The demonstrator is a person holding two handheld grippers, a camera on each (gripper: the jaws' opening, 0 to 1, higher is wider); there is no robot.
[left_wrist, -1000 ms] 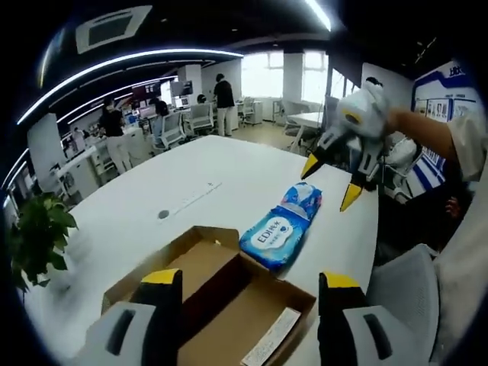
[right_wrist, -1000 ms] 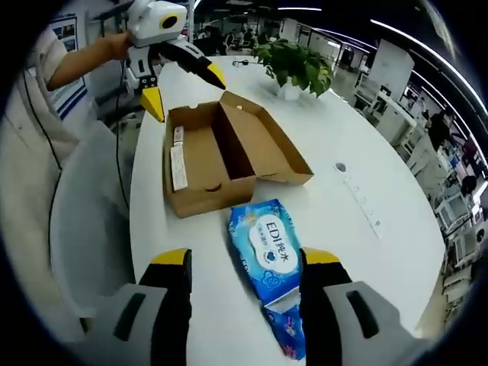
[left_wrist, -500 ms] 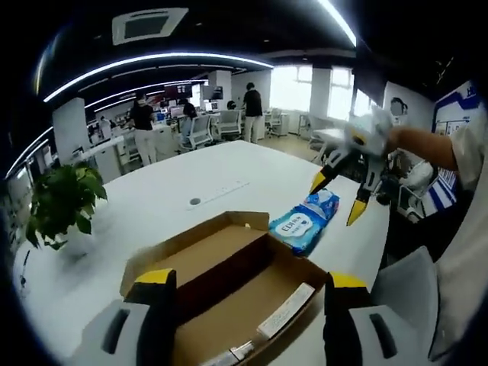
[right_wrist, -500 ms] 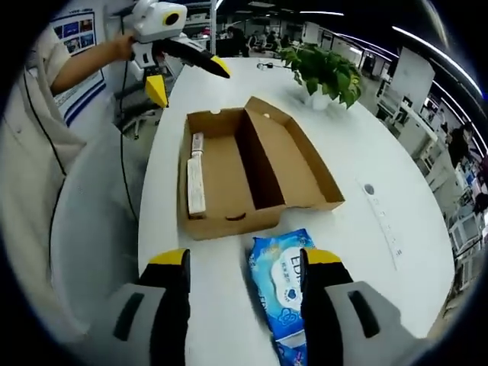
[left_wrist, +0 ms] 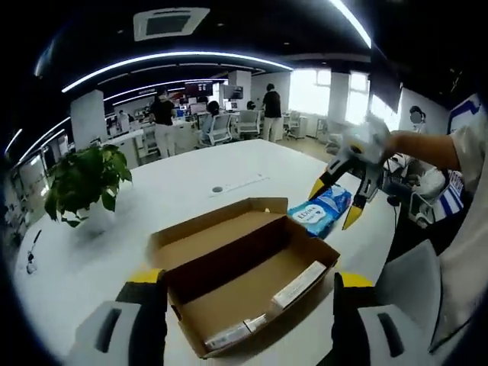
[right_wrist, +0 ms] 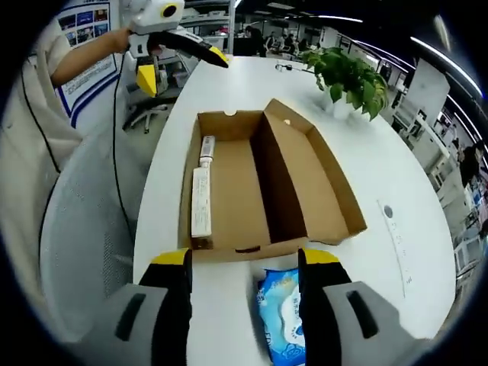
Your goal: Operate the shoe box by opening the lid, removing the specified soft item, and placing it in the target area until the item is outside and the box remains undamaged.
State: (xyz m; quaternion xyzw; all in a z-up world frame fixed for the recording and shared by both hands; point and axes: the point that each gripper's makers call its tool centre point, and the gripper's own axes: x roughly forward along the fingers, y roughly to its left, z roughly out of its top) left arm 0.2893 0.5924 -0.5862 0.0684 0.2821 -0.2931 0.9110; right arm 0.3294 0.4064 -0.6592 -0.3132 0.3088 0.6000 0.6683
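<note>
The left gripper (left_wrist: 248,293) stands wide open and empty over the open shoe box (left_wrist: 242,267) on the white table (left_wrist: 152,206); a blue wipes pack (left_wrist: 320,210) lies beyond the box, with the right gripper (left_wrist: 335,202) spread open above it. In the right gripper view, that gripper (right_wrist: 244,263) gapes empty, the wipes pack (right_wrist: 286,320) lying between its jaws just outside the box (right_wrist: 259,183), the left gripper (right_wrist: 179,65) open beyond
</note>
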